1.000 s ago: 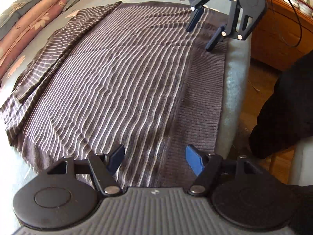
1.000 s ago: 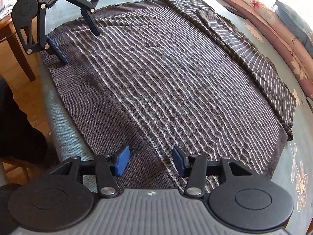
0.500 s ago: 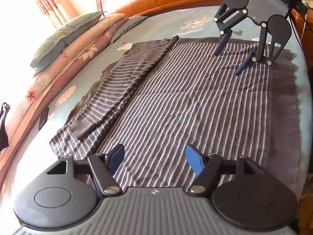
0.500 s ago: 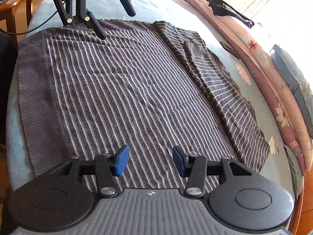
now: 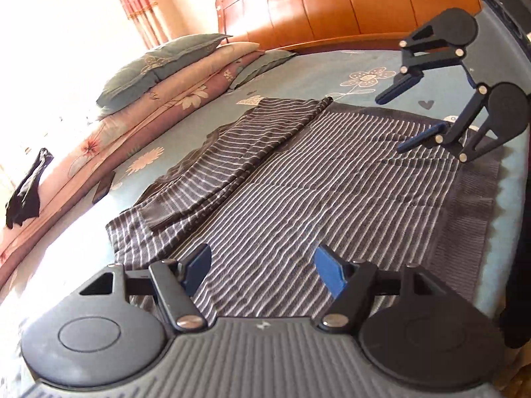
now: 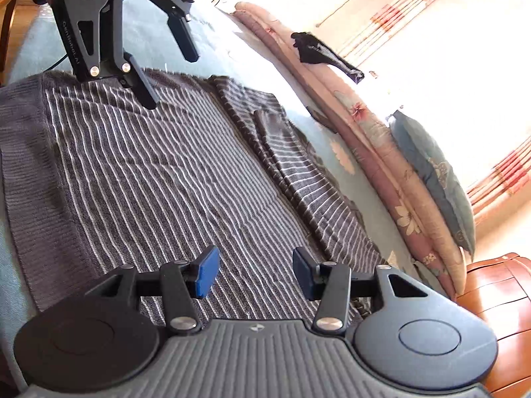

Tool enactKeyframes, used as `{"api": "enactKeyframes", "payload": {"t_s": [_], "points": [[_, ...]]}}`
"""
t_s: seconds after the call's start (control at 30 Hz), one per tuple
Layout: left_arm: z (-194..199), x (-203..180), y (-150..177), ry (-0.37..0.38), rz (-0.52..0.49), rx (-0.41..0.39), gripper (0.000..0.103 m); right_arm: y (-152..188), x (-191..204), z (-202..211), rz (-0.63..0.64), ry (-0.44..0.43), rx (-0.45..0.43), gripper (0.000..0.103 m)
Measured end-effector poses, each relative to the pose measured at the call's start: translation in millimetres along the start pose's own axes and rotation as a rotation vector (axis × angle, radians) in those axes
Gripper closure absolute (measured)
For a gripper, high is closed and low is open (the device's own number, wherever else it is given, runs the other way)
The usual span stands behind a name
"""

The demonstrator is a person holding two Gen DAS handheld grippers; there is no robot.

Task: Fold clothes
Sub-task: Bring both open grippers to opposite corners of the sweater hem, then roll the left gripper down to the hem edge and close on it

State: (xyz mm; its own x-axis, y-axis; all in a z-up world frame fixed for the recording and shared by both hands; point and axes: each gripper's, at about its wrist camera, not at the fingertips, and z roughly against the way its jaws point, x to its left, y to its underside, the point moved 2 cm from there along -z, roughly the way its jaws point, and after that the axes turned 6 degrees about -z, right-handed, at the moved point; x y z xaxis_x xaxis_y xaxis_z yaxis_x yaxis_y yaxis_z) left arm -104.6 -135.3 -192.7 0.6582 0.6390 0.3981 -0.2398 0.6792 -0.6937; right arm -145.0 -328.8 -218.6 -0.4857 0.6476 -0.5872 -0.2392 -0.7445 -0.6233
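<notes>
A dark grey sweater with thin white stripes lies flat on the bed, its ribbed hem along the near bed edge. The sleeves are folded lengthwise over its far side. My left gripper hovers open above one end of the sweater with nothing between its blue pads. Over the opposite end, my right gripper is also open and empty. Neither touches the cloth.
The bed has a blue flowered sheet. Pillows and a rolled pink quilt line its far side, with a black garment lying on the quilt. A wooden headboard closes one end.
Both grippers have risen from the hem side and tipped upward, so the views now take in the whole sweater and the far side of the bed. Their jaws stayed open and empty.
</notes>
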Motion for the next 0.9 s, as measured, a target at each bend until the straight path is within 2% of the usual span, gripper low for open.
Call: {"api": "enactKeyframes", "payload": {"t_s": [0.07,0.13,0.17,0.2,0.27,0.37,0.4,0.5,0.53,0.63,0.73,0.9], "points": [[25,11,12,-0.003,0.134,0.039,0.032,-13,9,25,-0.012,0.030,-0.055,0.048],[42,22,25,-0.015,0.279,0.081,0.025,-26,20,43,-0.021,0.053,-0.105,0.045],[47,27,32,-0.010,0.359,0.110,0.025,-32,26,49,-0.032,0.062,-0.125,0.045],[54,35,42,0.006,0.480,0.118,0.025,-38,32,54,-0.041,0.071,-0.139,0.045],[64,46,63,0.096,0.707,0.114,0.025,-50,43,64,-0.072,0.099,-0.162,0.045],[72,57,98,0.167,0.989,0.087,0.025,-65,54,81,-0.145,0.093,-0.198,0.045],[73,60,109,0.192,1.072,0.070,0.025,-69,57,87,-0.170,0.082,-0.212,0.041],[63,63,140,0.305,1.275,0.043,0.025,-77,60,99,-0.245,0.048,-0.238,0.041],[58,62,147,0.323,1.318,0.051,0.025,-79,61,102,-0.269,0.032,-0.240,0.041],[47,56,157,0.318,1.345,0.083,0.025,-79,59,108,-0.319,0.008,-0.250,0.040],[32,51,165,0.346,1.382,0.101,0.025,-72,57,106,-0.353,-0.015,-0.245,0.038],[10,47,175,0.345,1.392,0.166,0.025,-53,52,88,-0.433,-0.032,-0.199,0.038]]}}
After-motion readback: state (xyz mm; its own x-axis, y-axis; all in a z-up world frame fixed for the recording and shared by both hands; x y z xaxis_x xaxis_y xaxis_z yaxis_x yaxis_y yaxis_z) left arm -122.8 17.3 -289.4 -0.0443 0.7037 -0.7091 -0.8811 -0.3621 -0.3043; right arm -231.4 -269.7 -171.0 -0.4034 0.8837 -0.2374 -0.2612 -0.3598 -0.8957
